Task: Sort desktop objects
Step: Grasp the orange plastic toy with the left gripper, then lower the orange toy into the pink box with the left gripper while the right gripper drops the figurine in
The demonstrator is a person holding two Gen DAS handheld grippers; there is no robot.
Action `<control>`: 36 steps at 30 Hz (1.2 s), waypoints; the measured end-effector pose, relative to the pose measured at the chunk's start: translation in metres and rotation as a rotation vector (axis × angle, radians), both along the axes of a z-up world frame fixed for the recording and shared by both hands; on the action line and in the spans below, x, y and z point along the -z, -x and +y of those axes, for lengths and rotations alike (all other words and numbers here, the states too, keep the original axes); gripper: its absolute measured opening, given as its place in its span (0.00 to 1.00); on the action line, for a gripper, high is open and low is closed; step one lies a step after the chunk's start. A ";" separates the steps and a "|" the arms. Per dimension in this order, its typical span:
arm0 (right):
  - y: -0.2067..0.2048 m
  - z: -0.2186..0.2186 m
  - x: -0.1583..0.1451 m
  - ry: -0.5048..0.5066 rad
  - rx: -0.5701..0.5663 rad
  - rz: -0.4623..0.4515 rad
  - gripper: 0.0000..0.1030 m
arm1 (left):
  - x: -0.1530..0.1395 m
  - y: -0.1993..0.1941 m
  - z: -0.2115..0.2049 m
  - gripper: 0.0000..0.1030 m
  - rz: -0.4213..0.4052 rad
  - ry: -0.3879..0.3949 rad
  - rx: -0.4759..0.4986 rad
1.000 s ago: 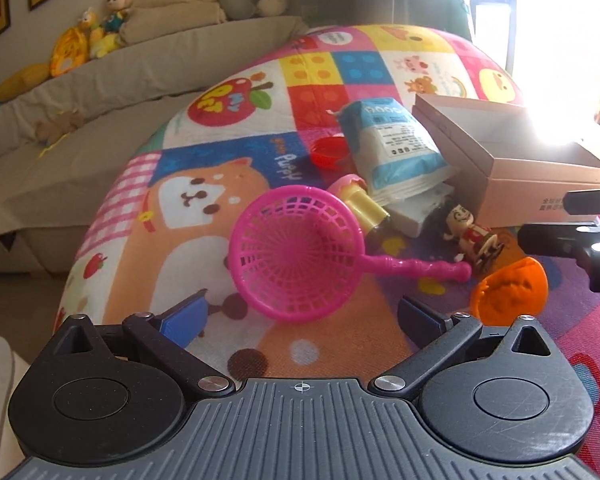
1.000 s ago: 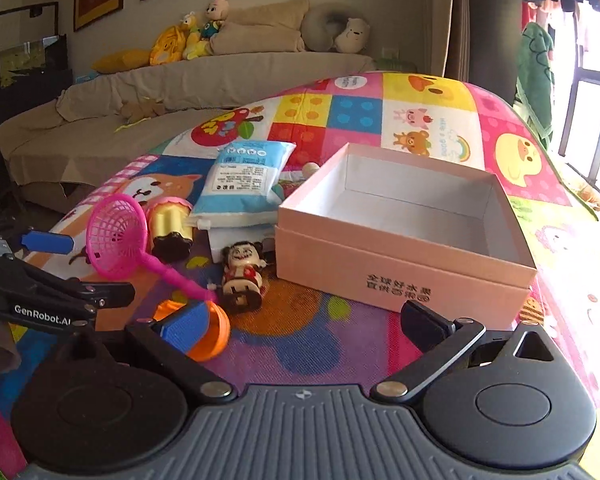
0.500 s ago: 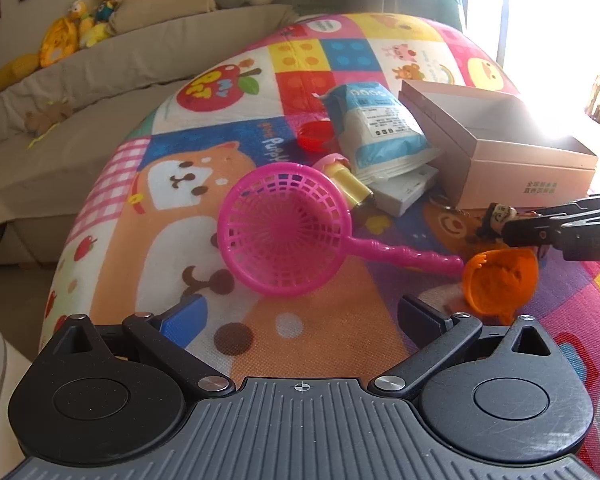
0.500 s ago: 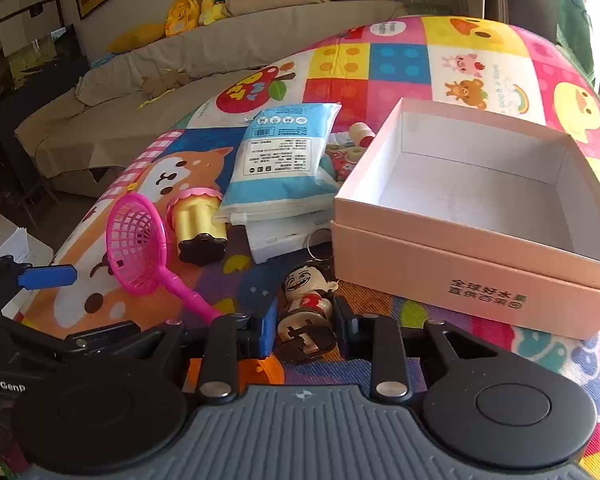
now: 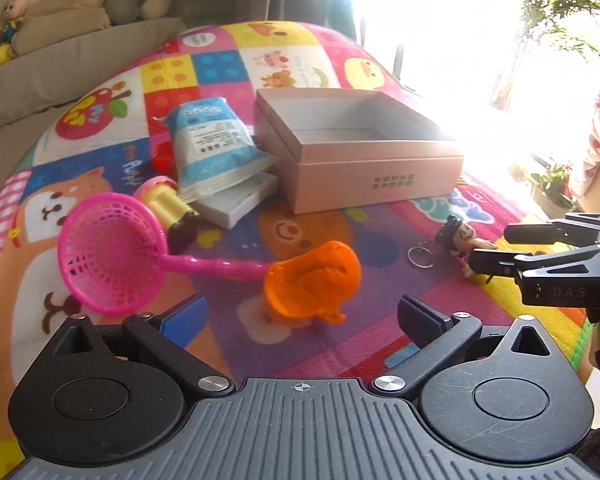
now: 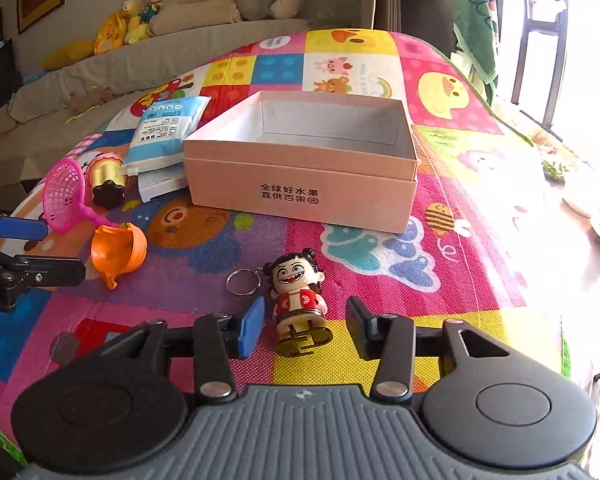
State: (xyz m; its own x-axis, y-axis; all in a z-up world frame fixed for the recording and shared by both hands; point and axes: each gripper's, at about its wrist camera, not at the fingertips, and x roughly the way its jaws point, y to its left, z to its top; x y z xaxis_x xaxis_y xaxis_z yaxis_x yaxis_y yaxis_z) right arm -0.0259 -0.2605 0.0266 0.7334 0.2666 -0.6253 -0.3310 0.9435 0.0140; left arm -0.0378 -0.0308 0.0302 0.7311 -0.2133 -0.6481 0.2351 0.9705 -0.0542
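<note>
The right tool (image 6: pixel 304 324) stood released around the doll keychain (image 6: pixel 298 300); the left tool (image 5: pixel 300 316) gaped empty. Next likely: clench, then carry to the box (image 6: pixel 300 192) at twelve o'clock.

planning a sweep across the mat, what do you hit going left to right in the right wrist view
pink strainer → orange cup → key ring → doll figurine, between the right gripper's open jaws. The pink box sits farther back.
</note>
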 end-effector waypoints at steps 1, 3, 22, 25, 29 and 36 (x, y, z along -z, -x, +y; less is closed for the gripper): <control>0.002 -0.001 -0.001 -0.001 0.004 -0.013 0.64 | 0.002 -0.003 -0.008 1.00 -0.001 -0.020 -0.003; 0.005 0.000 -0.002 0.012 0.011 -0.043 0.66 | 0.005 -0.011 -0.017 1.00 0.001 -0.057 -0.033; -0.010 0.028 0.013 0.147 -0.053 -0.037 0.55 | 0.010 -0.023 -0.009 0.62 0.024 -0.044 -0.092; -0.009 0.029 0.011 0.156 -0.091 -0.021 0.29 | 0.005 -0.017 -0.010 0.62 -0.002 -0.065 -0.073; -0.004 0.022 0.001 0.155 -0.115 -0.021 0.29 | -0.004 -0.008 -0.013 0.62 -0.053 -0.087 -0.028; -0.028 -0.020 -0.055 -0.051 -0.068 -0.031 0.29 | -0.044 -0.041 -0.026 0.62 -0.186 -0.090 0.050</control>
State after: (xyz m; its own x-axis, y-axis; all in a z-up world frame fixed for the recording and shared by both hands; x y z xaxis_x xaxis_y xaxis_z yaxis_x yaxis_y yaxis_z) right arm 0.0025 -0.2803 0.0814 0.7312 0.3472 -0.5872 -0.3954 0.9172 0.0500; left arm 0.0034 -0.0567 0.0746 0.8300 -0.2000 -0.5207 0.2811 0.9563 0.0808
